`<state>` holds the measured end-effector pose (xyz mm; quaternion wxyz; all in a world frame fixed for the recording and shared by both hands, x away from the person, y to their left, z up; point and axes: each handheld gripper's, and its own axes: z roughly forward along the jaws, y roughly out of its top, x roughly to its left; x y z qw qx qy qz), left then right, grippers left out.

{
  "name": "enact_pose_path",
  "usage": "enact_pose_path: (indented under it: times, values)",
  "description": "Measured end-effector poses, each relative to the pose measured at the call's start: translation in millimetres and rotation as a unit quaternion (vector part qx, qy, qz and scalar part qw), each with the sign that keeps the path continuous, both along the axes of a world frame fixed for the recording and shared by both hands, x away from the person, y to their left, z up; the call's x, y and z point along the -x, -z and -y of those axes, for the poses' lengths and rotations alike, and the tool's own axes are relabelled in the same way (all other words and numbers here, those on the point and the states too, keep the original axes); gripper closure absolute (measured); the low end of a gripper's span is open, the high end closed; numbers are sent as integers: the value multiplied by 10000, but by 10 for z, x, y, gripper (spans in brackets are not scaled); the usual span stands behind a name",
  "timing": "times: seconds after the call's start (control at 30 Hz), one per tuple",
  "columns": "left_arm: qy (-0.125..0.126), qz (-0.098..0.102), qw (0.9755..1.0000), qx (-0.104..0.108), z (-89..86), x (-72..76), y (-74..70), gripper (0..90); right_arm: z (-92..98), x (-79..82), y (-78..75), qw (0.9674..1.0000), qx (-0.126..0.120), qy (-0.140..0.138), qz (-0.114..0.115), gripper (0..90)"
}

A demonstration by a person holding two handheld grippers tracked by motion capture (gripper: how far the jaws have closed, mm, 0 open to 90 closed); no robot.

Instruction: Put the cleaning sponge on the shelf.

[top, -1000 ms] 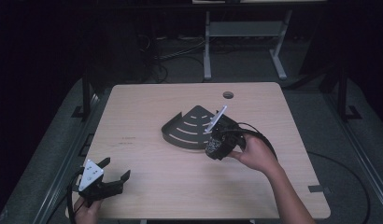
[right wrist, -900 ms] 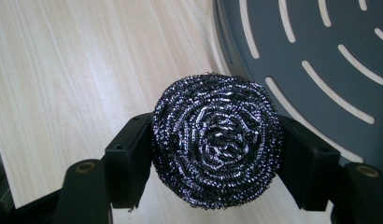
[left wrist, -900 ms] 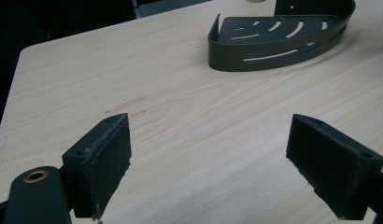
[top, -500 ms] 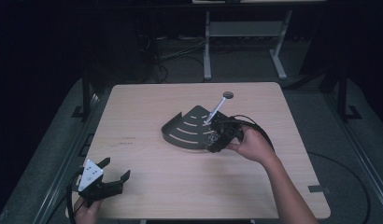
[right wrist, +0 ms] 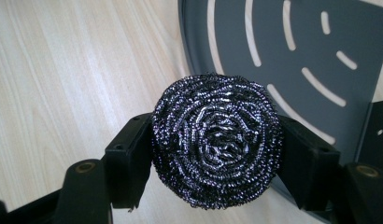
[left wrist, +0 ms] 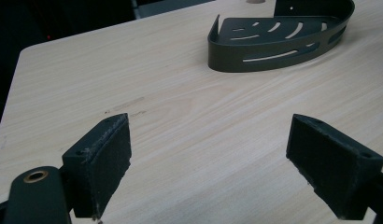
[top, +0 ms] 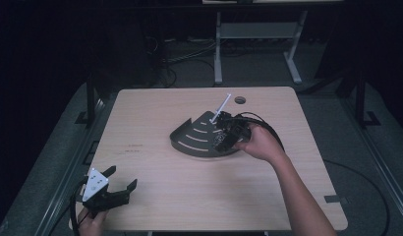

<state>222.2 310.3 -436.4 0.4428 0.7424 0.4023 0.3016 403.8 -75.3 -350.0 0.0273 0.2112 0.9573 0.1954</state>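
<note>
My right tongs (right wrist: 216,154) pinch a round, dark, shiny steel-wool scouring ball (right wrist: 216,145), pressed between both black pads. I hold it just above the near curved rim of the dark grey, fan-shaped slotted metal corner shelf (top: 199,137), which lies on the light wooden surface (top: 155,113). A thin white stick (top: 222,105) rises beside the shelf's far corner. My left tongs (top: 120,180) are spread wide, holding nothing, well apart from the shelf.
</note>
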Motion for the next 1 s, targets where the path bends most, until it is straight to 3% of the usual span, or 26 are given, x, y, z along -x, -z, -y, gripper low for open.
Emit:
enact_pose_path:
  times: [0.5, 0.57, 0.73, 1.0]
  values:
    - [-10, -17, 10000, 9, -11, -8, -5, 133, -157, -223, 5, 9998, 154, 32, -92, 322]
    - [-28, -7, 10000, 18, -6, 4, -7, 133, -165, -265, 25, 9998, 55, 68, -175, 322]
    - [-40, -2, 10000, 54, -13, 4, -10, 132, -193, -336, 129, 9996, 167, 101, -220, 322]
    - [-29, -7, 10000, 21, -7, 7, -5, 132, -176, -466, 252, 9994, 114, 222, -246, 321]
